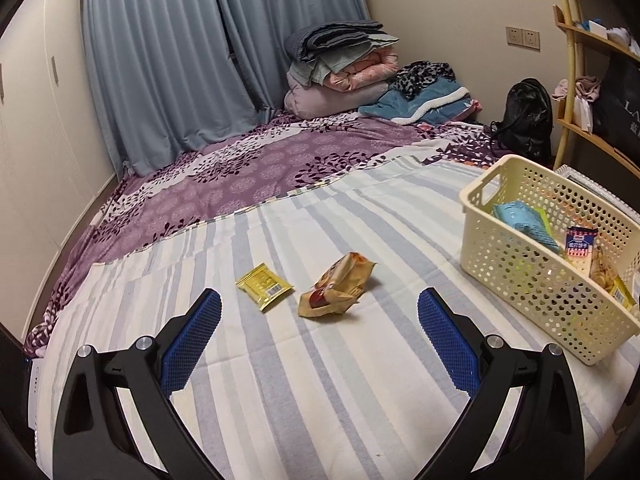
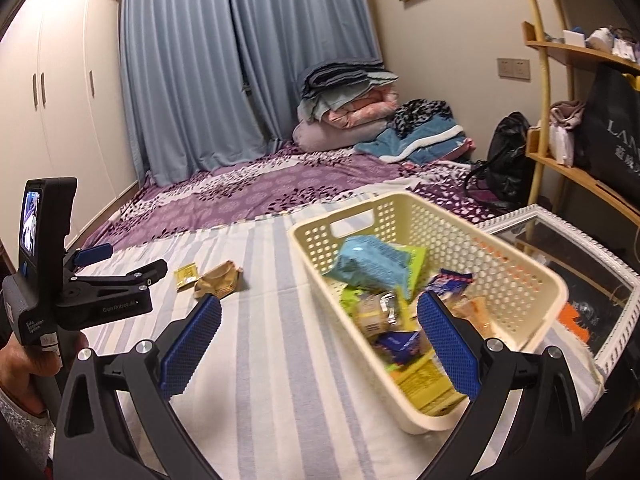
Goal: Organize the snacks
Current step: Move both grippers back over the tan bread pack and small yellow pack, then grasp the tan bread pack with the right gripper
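On the striped cloth lie a small yellow packet (image 1: 264, 286) and a crumpled orange-tan snack bag (image 1: 338, 286), side by side. My left gripper (image 1: 320, 312) is open just short of them, with nothing between its fingers. A cream perforated basket (image 1: 516, 264) at the right holds several snacks, among them a blue pack (image 1: 524, 222). In the right wrist view the same basket (image 2: 516, 276) lies ahead, and my right gripper (image 2: 320, 316) hangs open over its near end, empty. The left gripper (image 2: 120, 280), the yellow packet (image 2: 187, 276) and the tan bag (image 2: 220, 278) show at the left.
A purple floral sheet (image 1: 248, 176) covers the far bed. Folded blankets (image 1: 344, 68) are stacked by the curtains (image 1: 168, 60). A black bag (image 1: 524, 120) and a wooden shelf (image 2: 576, 112) stand at the right. A white-framed glass panel (image 2: 576, 272) lies beside the basket. A hand (image 2: 24, 368) holds the left gripper.
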